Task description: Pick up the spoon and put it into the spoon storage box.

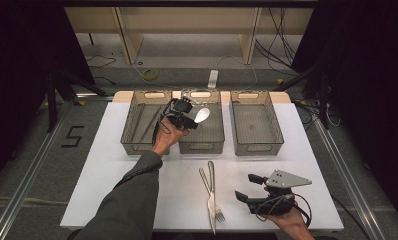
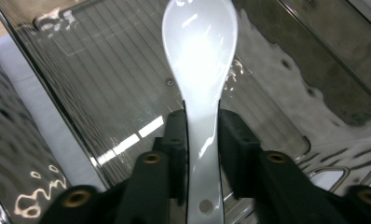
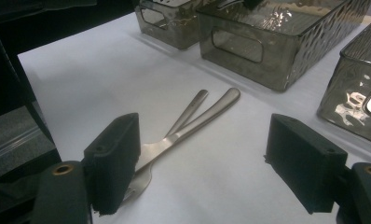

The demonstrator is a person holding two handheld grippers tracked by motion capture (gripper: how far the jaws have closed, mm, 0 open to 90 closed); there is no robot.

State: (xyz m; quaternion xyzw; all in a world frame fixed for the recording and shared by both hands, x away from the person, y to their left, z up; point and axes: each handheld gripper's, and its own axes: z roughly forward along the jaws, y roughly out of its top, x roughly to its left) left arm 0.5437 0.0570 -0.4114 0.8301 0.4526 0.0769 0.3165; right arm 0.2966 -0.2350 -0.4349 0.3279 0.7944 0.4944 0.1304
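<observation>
A white spoon (image 1: 202,115) (image 2: 200,46) is held out over the middle smoky plastic bin (image 1: 202,147) (image 2: 104,70). My left gripper (image 1: 187,120) (image 2: 202,116) has its pads against both sides of the spoon's handle, with the bowl pointing away from the jaws. A metal fork (image 1: 218,215) (image 3: 139,184) and a metal knife (image 1: 211,195) (image 3: 211,109) lie crossed on the white table near its front edge. My right gripper (image 1: 244,186) (image 3: 202,154) rests open just right of them, its jaws wide apart with nothing between them.
Three bins stand in a row at the back of the white table (image 1: 112,175). The left bin (image 1: 137,142) holds dark long utensils; the right bin (image 1: 257,145) looks bare inside. A person's sleeved left forearm (image 1: 132,200) reaches across the table's left half.
</observation>
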